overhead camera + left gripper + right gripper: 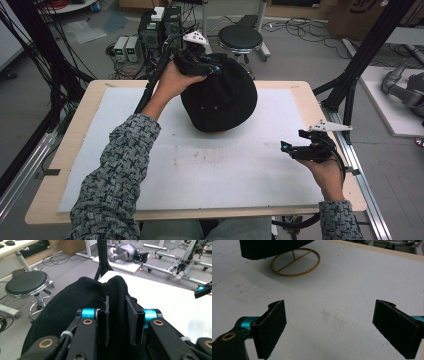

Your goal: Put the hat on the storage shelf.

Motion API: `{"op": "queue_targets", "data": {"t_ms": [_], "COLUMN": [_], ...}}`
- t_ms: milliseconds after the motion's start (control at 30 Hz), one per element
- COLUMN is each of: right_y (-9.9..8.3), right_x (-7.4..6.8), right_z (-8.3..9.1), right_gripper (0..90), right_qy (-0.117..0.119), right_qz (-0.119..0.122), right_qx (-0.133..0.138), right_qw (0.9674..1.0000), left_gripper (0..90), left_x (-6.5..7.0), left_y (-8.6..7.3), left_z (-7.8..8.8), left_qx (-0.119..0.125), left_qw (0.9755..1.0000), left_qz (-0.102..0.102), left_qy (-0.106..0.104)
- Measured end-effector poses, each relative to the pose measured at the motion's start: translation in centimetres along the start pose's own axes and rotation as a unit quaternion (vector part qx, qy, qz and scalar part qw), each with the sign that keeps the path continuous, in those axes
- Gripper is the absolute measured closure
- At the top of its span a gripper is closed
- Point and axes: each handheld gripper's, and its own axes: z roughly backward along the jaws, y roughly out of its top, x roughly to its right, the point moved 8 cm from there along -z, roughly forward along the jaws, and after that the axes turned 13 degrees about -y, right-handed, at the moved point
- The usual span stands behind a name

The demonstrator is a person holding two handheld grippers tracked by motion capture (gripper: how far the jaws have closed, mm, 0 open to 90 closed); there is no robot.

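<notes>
The black cap (220, 100) sits on a gold wire stand (295, 262) toward the back of the white mat (225, 165). Nearest us, the right gripper (295, 149) waits by the mat's right edge, jaws spread wide and empty, likely keeping clear. Farther back, the left gripper (117, 320) reaches over the cap's crown, jaws narrow with a fold of black fabric between them, though the pads look slack rather than pinching. Beyond stands a round stool (240, 37).

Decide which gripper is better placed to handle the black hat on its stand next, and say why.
Left. The left gripper sits at the black hat, fabric between its jaws. The right gripper hangs open, apart from it.
</notes>
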Motion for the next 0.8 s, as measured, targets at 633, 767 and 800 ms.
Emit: {"op": "queue_targets", "data": {"t_ms": [633, 767, 800], "right_y": [0.2, 0.4, 0.4], "right_x": [-0.1, -0.1, -0.1], "right_z": [-0.3, -0.5, -0.6], "right_gripper": [11.5, 11.5, 11.5], "right_qy": [0.002, 0.004, 0.005], "right_qz": [-0.002, 0.001, 0.002], "right_qx": [0.0, 0.001, 0.002], "right_qw": [1.0, 1.0, 1.0], "left_gripper": [54.3, 51.6, 51.3], "left_x": [0.1, 0.1, 0.1], "left_y": [-0.2, -0.1, -0.2], "left_z": [1.0, 2.1, 2.4], "left_qx": [-0.003, -0.002, -0.005], "left_qw": [0.9999, 0.9998, 0.9997], "left_qz": [0.009, 0.019, 0.02], "left_qy": [-0.005, 0.003, 0.009]}}
